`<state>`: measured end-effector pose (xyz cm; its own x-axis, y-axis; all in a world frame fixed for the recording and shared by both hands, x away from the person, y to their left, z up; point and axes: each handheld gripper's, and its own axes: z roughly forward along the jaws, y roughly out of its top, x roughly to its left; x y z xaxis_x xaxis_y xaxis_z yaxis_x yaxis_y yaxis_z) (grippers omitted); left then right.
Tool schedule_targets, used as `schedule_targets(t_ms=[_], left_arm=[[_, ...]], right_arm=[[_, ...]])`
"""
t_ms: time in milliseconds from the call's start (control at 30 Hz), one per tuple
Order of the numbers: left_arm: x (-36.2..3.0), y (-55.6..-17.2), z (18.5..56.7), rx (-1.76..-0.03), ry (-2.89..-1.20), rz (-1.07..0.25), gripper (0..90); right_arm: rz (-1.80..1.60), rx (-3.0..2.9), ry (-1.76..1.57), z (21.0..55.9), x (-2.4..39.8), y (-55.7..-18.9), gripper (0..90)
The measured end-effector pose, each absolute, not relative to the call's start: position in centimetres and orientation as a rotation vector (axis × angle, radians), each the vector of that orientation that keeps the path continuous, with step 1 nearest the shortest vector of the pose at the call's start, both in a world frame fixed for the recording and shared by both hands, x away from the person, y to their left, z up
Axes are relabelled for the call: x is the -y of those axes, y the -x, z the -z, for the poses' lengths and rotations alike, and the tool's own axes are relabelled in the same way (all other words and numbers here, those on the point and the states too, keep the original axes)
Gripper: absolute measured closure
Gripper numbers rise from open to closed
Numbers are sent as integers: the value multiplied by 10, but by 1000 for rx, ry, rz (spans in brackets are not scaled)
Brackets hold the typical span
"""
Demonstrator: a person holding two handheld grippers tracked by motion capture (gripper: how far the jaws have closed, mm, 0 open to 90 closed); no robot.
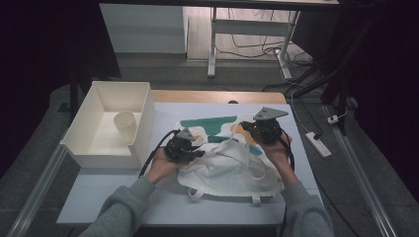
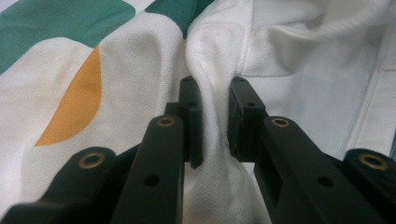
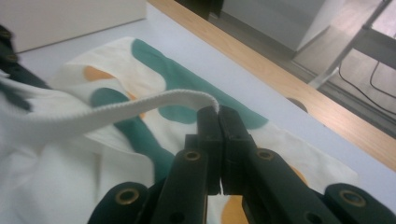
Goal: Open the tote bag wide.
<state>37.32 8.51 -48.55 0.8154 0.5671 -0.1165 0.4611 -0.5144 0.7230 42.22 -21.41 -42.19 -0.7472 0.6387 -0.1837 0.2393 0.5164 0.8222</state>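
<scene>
A white cloth bag [image 1: 232, 170] with green and orange patches lies crumpled in the middle of the table. My left gripper [image 1: 199, 153] is at the bag's left side. In the left gripper view its jaws [image 2: 215, 100] are shut on a raised fold of the white cloth [image 2: 212, 65]. My right gripper [image 1: 245, 127] hovers over the bag's far right part. In the right gripper view its jaws [image 3: 218, 114] are shut on the end of a white ribbed strap [image 3: 140, 108], which runs taut to the left above the patterned cloth [image 3: 159, 70].
A white open box [image 1: 143, 116] stands at the table's left with a paper cup [image 1: 125, 126] lying inside. The wooden far edge of the table [image 1: 217, 96] runs behind the bag. A power strip [image 1: 317, 143] and cables lie on the floor at the right.
</scene>
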Motion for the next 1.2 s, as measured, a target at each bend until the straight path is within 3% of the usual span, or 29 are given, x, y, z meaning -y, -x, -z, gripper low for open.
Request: schedule_targets(t_ms=[467,833,933,967,1033,1200], left_arm=[[-84,-372,486,-746,-2197,-164,760],[-85,-372,486,-737,-2200,-160,759],[-86,-372,487,-736,-2198,-159,759],[-86,-372,487,-735,-2199,-159,759],[-86,-372,487,-734,-2199,-157,759],[-86,-372,487,-733,-2199,-159,759]], right_arm=[[-1128,-2239,-930,455,250,-460,887],[-1050,-2360,-961,481,242,-473,829],[-1044,-2389,-964,483,238,-473,746],[-1040,-2384,-954,480,236,-471,643],[-1055,-2341,-947,473,236,-467,541],[-1148,-2298,-938,445,240,-453,415]])
